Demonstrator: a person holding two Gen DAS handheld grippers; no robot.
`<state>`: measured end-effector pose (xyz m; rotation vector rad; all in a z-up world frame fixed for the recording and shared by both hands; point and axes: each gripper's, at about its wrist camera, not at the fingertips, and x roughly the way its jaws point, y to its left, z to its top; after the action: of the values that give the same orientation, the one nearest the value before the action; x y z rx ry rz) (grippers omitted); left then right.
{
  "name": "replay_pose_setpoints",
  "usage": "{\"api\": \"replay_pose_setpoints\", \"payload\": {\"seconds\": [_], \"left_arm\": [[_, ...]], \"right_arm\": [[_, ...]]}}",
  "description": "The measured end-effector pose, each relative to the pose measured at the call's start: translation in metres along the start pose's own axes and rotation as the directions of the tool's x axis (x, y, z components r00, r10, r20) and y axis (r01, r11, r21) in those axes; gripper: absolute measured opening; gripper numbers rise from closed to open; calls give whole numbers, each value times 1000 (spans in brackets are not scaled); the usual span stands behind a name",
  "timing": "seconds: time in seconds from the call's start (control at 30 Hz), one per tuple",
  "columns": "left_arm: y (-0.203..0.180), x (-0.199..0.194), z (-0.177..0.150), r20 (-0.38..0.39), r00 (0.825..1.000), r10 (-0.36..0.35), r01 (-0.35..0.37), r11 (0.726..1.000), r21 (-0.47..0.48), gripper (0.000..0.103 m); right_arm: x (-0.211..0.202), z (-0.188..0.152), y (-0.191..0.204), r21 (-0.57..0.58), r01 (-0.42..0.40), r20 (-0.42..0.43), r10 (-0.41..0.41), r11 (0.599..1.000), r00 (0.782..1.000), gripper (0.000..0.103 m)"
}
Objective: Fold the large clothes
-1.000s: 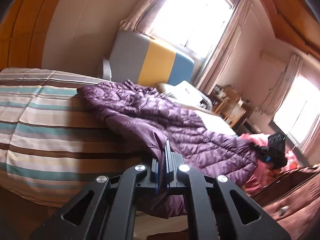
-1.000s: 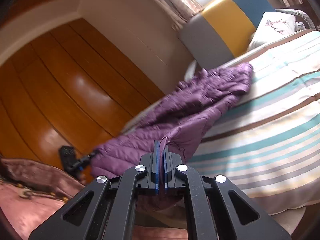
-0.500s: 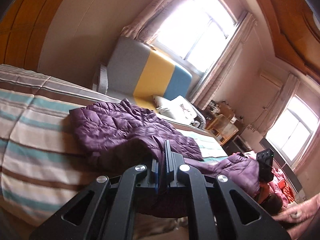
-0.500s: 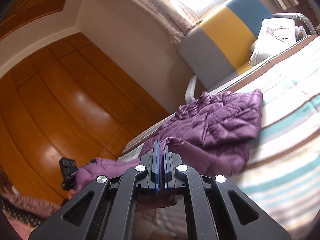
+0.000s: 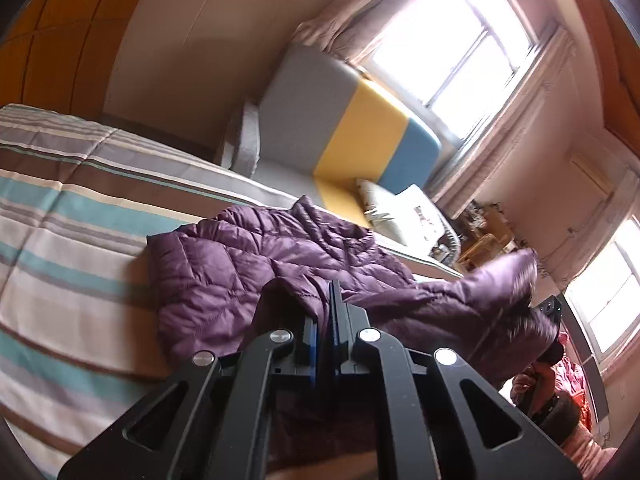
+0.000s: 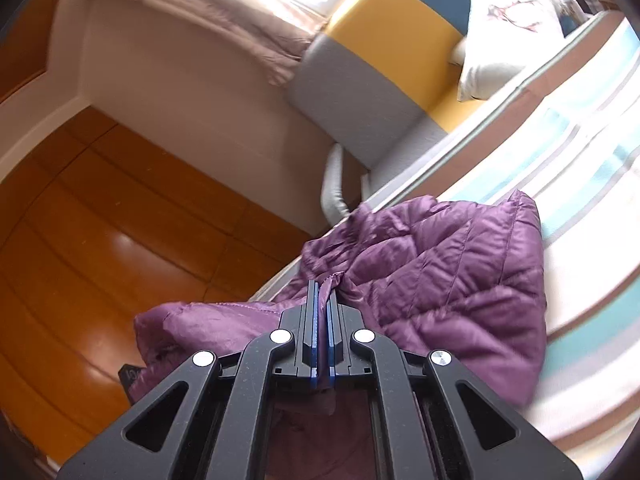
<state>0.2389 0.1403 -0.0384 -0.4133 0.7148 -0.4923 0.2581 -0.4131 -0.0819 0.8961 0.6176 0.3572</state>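
In a sunlit bedroom, a striped bed (image 5: 72,208) is carrying a purple quilted jacket (image 5: 240,272) that is lying across its middle, while the left tool (image 5: 324,312) and the right tool (image 6: 322,308) are each pinching an edge of it between closed jaws.

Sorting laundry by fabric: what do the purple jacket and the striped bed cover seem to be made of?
Purple jacket: probably a thin synthetic shell such as nylon with puffy filling; it has a light sheen and stitched quilting. Striped bed cover: looks like matte woven cotton or a blend, lightly quilted; no shine, and seams cross the stripes.
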Motion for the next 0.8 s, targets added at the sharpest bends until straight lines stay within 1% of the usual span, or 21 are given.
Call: {"api": "replay_pose_setpoints", "payload": {"seconds": [0.13, 0.3, 0.33, 0.4, 0.47, 0.53, 0.6, 0.7, 0.77, 0.8], "left_arm": [[9, 38, 12, -42, 998, 55, -56, 998, -12, 5], [18, 80, 18, -96, 988, 123, -124, 992, -9, 7], [21, 85, 18, -104, 986, 131, -133, 991, -12, 10], [26, 96, 18, -120, 983, 141, -147, 988, -41, 12], [32, 102, 18, -126, 984, 129, -140, 987, -78, 19], [38, 108, 18, -131, 985, 114, -130, 984, -122, 23], [44, 111, 18, -127, 987, 95, -116, 980, -161, 27], [49, 112, 20, -110, 991, 72, -93, 976, -195, 34], [51, 111, 22, -86, 994, 61, -78, 974, -211, 50], [52, 107, 23, -70, 995, 68, -82, 972, -219, 54]], "right_arm": [[25, 12, -19, 44, 58, 5, -59, 997, 998, 4], [46, 17, -50, 120, 107, 10, -109, 987, 994, 4], [50, 16, -57, 134, 113, 8, -115, 985, 993, 4], [56, 14, -65, 147, 118, 0, -120, 982, 993, 4], [59, 11, -74, 165, 124, -3, -126, 978, 992, 5], [61, 10, -82, 191, 116, -4, -118, 975, 993, 10], [59, 8, -91, 223, 83, 17, -89, 971, 996, 13], [52, 7, -96, 226, 60, 47, -72, 972, 996, 22], [48, 8, -93, 205, 69, 61, -83, 976, 995, 29], [44, 9, -89, 181, 85, 67, -99, 980, 993, 36]]}}
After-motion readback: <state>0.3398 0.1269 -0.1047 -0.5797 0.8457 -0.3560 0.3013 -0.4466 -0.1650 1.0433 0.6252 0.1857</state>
